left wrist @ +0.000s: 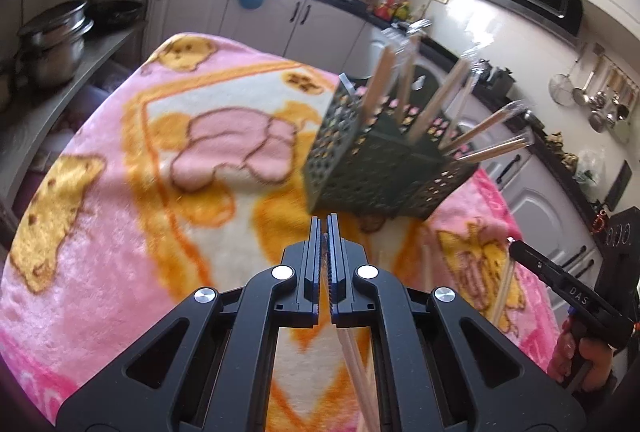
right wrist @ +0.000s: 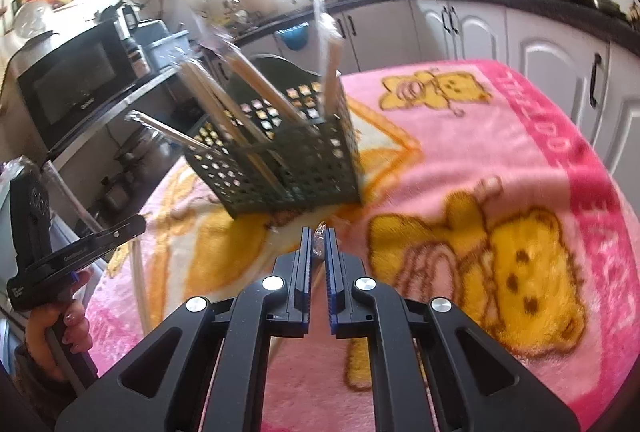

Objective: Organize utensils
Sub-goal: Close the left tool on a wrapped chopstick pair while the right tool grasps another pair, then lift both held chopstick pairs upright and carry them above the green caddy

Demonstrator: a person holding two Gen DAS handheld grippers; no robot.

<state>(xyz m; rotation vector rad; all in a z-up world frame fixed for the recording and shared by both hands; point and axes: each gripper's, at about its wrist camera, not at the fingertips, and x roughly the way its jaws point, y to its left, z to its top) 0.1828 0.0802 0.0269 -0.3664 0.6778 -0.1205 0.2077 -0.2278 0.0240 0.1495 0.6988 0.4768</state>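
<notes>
A dark green perforated utensil basket (left wrist: 372, 159) stands on the pink blanket (left wrist: 120, 232), holding several plastic-wrapped wooden chopstick pairs (left wrist: 432, 103). My left gripper (left wrist: 325, 222) is just in front of the basket, shut on a wrapped chopstick pair (left wrist: 356, 364) that hangs down below the jaws. In the right wrist view the basket (right wrist: 280, 151) and its chopsticks (right wrist: 248, 79) sit just ahead of my right gripper (right wrist: 318, 234), which is shut on a clear-wrapped chopstick pair (right wrist: 319, 238); its wrapper tip pokes out between the pads. The left gripper also shows in the right wrist view (right wrist: 136, 224), and the right gripper in the left wrist view (left wrist: 516, 246).
The blanket (right wrist: 480, 151) covers a table with a bear pattern. Kitchen cabinets (left wrist: 280, 11) and a counter run behind. Pots (left wrist: 52, 43) sit on a shelf to the left. A microwave (right wrist: 76, 79) stands on a side counter.
</notes>
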